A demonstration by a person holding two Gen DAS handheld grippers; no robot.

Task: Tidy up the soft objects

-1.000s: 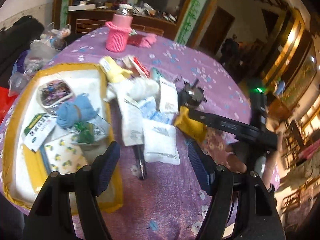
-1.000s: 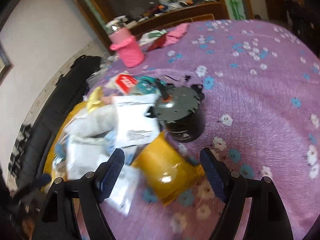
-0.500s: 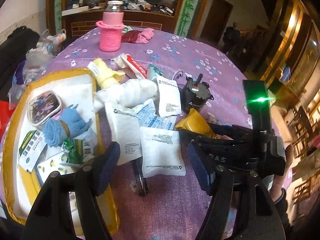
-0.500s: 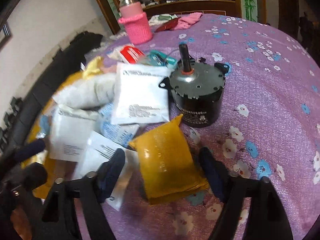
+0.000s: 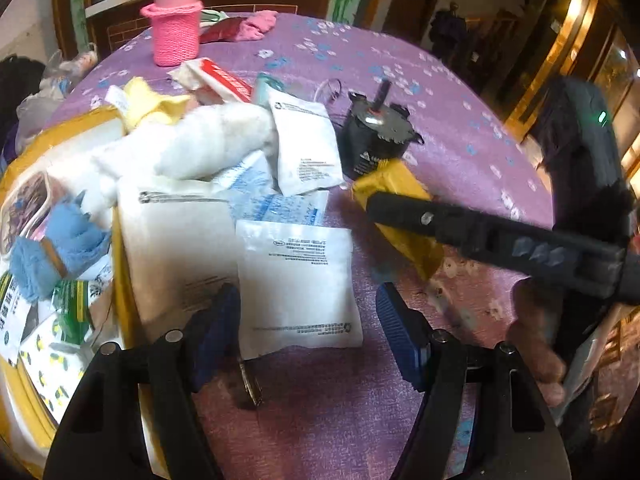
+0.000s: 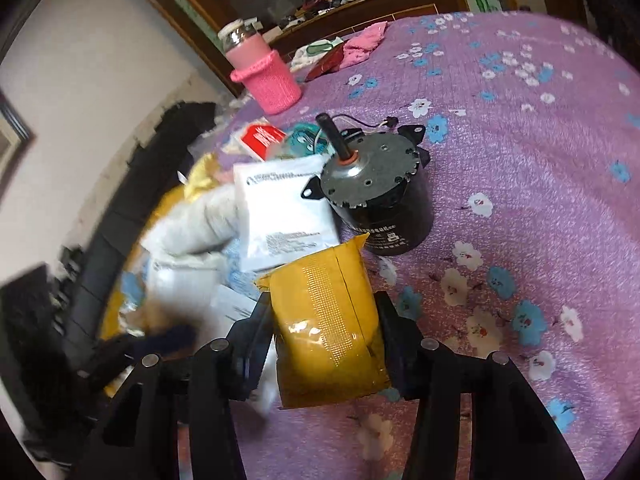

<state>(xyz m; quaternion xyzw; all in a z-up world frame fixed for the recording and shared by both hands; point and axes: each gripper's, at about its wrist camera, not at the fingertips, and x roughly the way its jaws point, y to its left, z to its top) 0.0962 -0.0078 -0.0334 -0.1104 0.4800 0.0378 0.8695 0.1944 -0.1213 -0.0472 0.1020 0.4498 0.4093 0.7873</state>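
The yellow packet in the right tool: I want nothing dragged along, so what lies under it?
Under the yellow packet, purple flowered tablecloth shows at its right edge and a white packet beside its left. Directly beneath is covered.

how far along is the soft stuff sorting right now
Partly done. A blue cloth bundle and small packets already lie in the yellow tray. In hand: the right gripper is closing around the yellow packet. The left gripper is open above a white pouch. Left: several more white pouches and a white fluffy cloth heaped on the purple tablecloth.
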